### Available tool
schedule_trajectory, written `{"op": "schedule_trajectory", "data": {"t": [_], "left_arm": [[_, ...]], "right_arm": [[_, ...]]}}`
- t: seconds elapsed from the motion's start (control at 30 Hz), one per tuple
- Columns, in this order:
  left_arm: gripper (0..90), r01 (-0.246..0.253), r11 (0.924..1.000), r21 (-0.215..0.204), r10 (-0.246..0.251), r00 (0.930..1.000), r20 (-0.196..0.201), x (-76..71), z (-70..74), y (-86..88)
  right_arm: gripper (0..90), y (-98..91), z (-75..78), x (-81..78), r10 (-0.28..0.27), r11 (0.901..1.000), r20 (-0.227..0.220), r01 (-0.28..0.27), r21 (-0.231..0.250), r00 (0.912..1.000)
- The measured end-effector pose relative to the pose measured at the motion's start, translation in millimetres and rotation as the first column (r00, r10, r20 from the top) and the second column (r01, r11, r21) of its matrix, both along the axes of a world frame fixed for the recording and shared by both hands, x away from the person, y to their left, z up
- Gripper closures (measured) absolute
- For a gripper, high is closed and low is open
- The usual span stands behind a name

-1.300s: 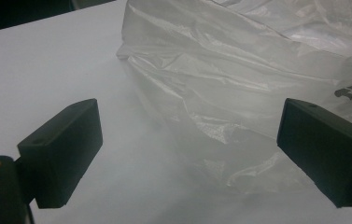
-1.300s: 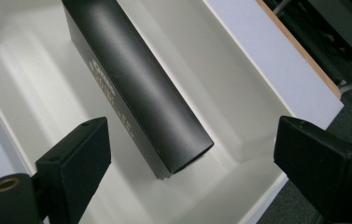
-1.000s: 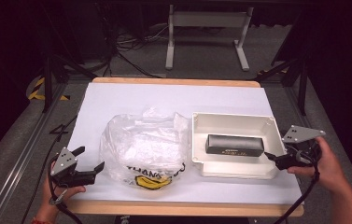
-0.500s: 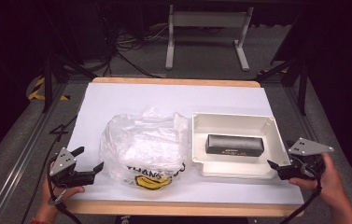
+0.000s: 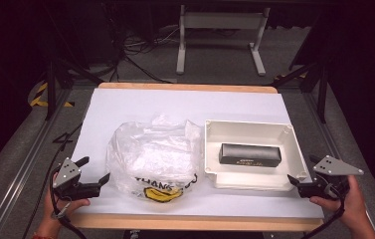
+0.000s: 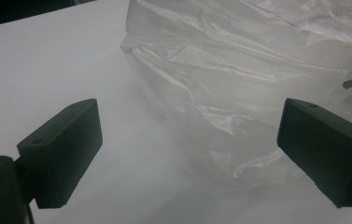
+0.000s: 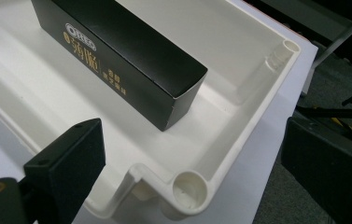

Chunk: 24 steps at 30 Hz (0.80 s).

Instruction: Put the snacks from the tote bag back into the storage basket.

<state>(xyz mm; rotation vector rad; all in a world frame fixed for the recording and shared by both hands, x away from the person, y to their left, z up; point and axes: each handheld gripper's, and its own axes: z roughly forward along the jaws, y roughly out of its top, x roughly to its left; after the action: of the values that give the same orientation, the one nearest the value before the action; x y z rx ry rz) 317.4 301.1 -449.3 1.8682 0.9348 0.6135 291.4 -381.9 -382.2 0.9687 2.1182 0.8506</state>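
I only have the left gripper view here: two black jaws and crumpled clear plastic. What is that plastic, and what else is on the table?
Observer: It is a clear plastic bag with a yellow print at its near edge, lying on the white table.
Operator: Anything beside it?
Observer: A white tray on the right side, holding a black box.
Operator: Where is the other gripper?
Observer: The right gripper sits at the tray's near right corner, jaws open and just opened further, nothing between them.
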Motion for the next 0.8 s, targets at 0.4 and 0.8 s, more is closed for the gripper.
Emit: {"op": "schedule_trajectory", "data": {"t": [0.4,0.8], "left_arm": [[7.4,-0.001,1.0,-0.003,0.001,1.0,-0.003,1.1,-1.0,0.9],[7.2,0.008,0.9998,-0.018,-0.008,0.9999,0.007,0.3,-0.9,2.4]], "right_arm": [[5.9,-12.0,-22.6,-15.6,-0.042,0.9952,0.057,0.037,0.091,0.9975],[5.4,-16.7,-40.2,-25.9,-0.085,0.9863,0.13,0.065,0.152,0.9879]]}}
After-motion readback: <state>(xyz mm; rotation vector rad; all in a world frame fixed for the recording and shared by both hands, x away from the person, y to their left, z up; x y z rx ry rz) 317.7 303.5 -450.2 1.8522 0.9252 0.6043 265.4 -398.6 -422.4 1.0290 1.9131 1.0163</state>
